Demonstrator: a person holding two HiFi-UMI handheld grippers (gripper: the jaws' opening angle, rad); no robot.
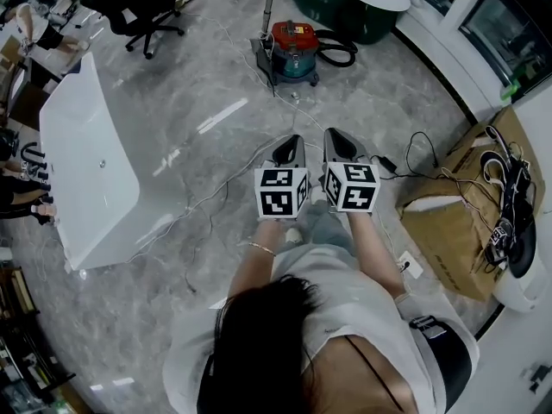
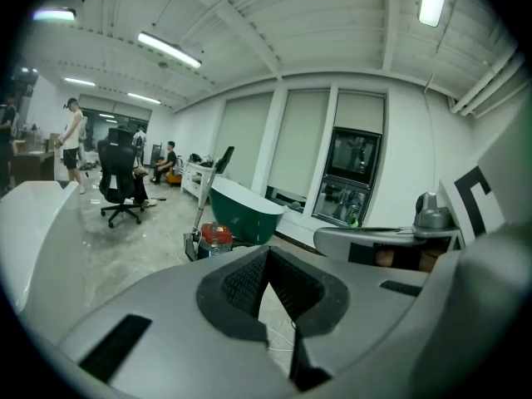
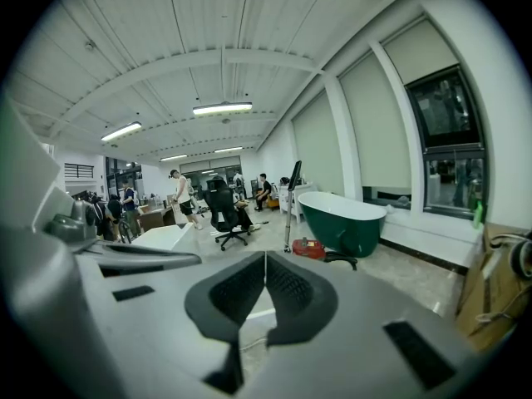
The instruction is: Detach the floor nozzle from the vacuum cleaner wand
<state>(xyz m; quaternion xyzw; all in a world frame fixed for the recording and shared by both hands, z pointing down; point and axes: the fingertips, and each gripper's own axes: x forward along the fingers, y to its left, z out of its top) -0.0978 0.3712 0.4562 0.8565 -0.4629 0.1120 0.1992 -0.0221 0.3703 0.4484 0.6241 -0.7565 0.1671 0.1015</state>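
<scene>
Head view: red-lidded drum vac (image 1: 291, 46) on glossy grey marble floor (image 1: 198, 84).

Head view: wand (image 1: 272, 3) cut by top edge at 12 o'clock; its lower end lost against vacuum (image 1: 293, 50), joint too small to tell. Bathtub (image 1: 345, 7) cropped at 1 o'clock. Hands hidden behind left gripper (image 1: 295, 139) and right gripper (image 1: 331, 134). Person (image 1: 13, 198) at 9 o'clock cut by edge. Gripper views: distant people (image 2: 75, 135) too small for detail.
</scene>
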